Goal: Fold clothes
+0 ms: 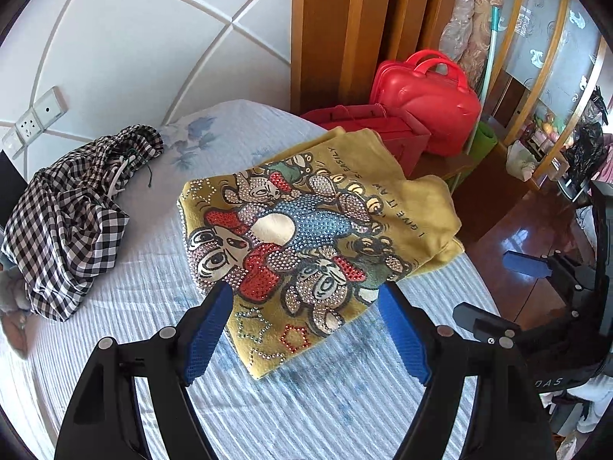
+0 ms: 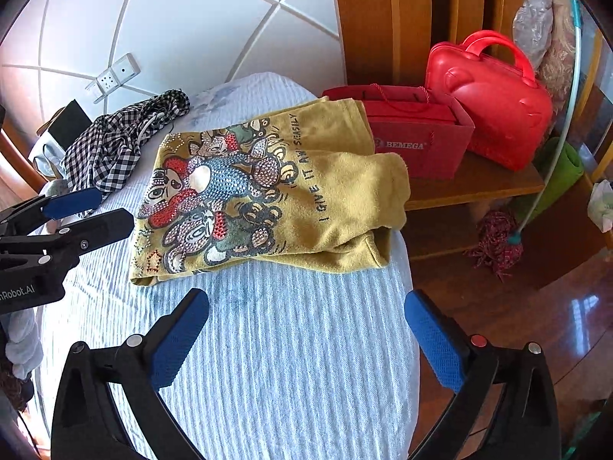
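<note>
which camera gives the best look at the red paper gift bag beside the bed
The right wrist view. There the red paper gift bag shows its whole front, rope handles and white lettering. In the left wrist view the red paper gift bag is smaller and partly hidden behind the folded mustard-yellow sweatshirt.

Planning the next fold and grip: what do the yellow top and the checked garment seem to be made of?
Yellow top: looks like soft, matte knit, probably cotton fleece, its cartoon print studded with shiny rhinestones. Checked garment: thin woven cloth, seemingly cotton gingham, crumpling in sharp creases.
</note>
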The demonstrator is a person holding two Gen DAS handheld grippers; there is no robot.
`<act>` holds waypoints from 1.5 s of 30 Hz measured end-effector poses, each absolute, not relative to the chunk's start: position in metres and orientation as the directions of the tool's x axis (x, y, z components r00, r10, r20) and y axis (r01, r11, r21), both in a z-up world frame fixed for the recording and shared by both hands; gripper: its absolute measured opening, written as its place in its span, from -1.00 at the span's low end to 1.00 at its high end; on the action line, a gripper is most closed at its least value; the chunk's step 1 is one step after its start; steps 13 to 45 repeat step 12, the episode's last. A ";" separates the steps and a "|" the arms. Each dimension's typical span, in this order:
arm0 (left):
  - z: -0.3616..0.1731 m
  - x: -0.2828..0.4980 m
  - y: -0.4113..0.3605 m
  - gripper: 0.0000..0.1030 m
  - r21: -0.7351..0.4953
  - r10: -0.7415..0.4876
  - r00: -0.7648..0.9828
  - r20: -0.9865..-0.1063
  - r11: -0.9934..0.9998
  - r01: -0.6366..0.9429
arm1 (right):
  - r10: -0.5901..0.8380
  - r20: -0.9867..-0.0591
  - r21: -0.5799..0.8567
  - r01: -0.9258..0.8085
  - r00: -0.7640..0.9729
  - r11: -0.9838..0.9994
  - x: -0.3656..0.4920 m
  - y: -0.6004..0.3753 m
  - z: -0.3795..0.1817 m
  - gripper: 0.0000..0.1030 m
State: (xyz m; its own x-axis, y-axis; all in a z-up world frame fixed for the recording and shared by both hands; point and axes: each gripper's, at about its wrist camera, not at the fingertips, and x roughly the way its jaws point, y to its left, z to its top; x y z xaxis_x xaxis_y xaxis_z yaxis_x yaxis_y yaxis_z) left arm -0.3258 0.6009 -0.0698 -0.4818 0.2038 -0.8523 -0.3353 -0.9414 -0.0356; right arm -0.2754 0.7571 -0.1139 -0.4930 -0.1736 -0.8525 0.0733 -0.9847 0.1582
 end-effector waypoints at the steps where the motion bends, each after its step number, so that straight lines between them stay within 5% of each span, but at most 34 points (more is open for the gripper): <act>1: -0.070 -0.325 0.601 0.54 -0.033 0.201 -0.483 -0.852 -0.942 -0.334 | -0.168 -0.855 0.151 0.073 -0.491 -0.986 -0.274 0.757 -0.114 0.99; 45: -0.071 -0.316 0.602 0.53 -0.041 0.213 -0.489 -0.846 -0.940 -0.338 | -0.137 -0.859 0.130 0.050 -0.493 -0.990 -0.265 0.759 -0.116 0.99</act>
